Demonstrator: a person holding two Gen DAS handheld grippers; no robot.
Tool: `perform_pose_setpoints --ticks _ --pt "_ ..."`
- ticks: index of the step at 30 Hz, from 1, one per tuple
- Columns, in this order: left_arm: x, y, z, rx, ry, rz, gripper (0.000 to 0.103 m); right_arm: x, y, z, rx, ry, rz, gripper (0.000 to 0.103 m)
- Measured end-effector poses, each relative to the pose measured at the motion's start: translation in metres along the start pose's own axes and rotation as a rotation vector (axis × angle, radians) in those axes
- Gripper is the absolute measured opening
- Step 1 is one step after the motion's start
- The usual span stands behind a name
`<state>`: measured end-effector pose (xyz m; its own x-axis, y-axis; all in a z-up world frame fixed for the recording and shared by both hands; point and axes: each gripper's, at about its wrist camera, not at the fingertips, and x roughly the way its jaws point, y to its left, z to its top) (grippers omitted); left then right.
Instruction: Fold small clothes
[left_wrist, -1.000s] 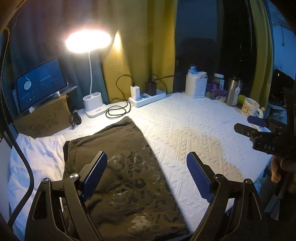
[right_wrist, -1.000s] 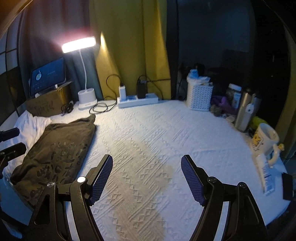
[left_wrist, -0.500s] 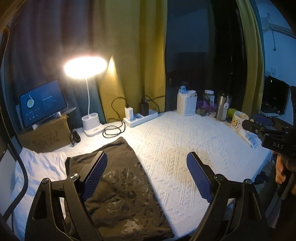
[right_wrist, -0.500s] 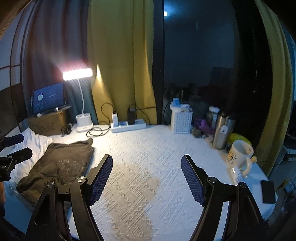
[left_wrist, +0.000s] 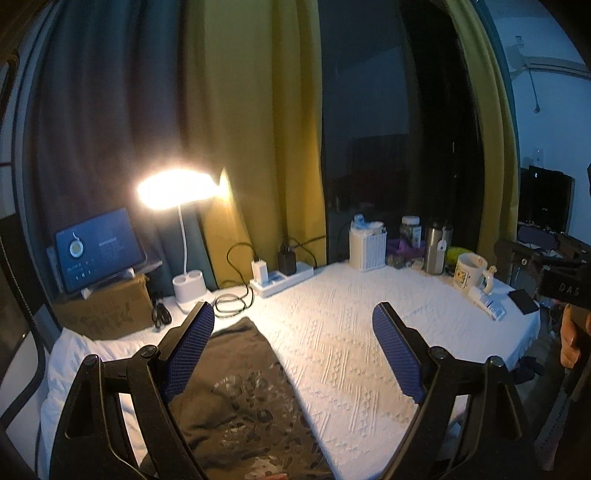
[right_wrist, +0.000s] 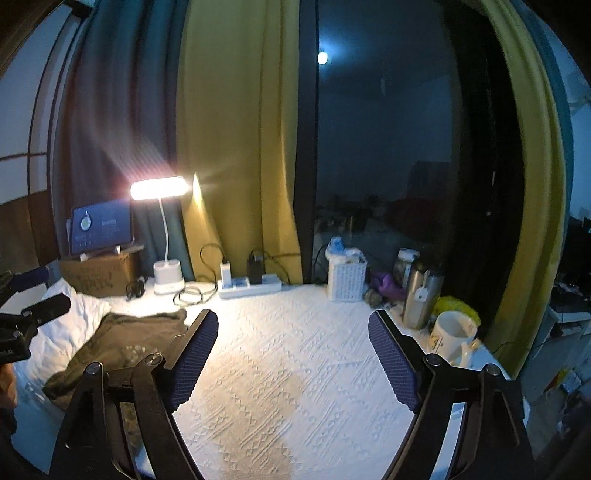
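Note:
A folded dark olive garment with a pale print lies on the left side of the white textured table cover; it also shows in the right wrist view. My left gripper is open and empty, held above the garment's right edge. My right gripper is open and empty, held above the bare cover to the garment's right. Each gripper shows at the edge of the other's view, the right one and the left one.
A white cloth lies under the garment's left side. At the back stand a lit desk lamp, a tablet on a cardboard box, a power strip with cables, a white basket, a steel flask and a mug.
Both grippers have lifted and drawn back from the table, so the views show more curtain and less cover. Both stayed open. The garment has not moved.

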<state>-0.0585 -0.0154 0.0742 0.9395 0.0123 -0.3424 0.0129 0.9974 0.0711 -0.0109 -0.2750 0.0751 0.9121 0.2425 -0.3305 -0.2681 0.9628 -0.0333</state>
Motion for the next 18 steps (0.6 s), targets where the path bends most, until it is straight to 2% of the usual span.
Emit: perform_pose_setpoints --ticks 3,11,18 --pt "-0.012 -0.002 0.007 0.003 -0.032 0.011 0.087 -0.02 -0.001 0.01 0.0 -0.05 -0.01 0.093" --pt "-0.035 -0.004 0.023 -0.002 -0.099 0.029 0.087 -0.066 0.004 0.03 -0.044 -0.155 -0.019 0.094" --pt "-0.054 0.006 0.026 -0.058 -0.141 0.051 0.087 -0.088 0.007 0.037 -0.054 -0.198 -0.026 0.095"
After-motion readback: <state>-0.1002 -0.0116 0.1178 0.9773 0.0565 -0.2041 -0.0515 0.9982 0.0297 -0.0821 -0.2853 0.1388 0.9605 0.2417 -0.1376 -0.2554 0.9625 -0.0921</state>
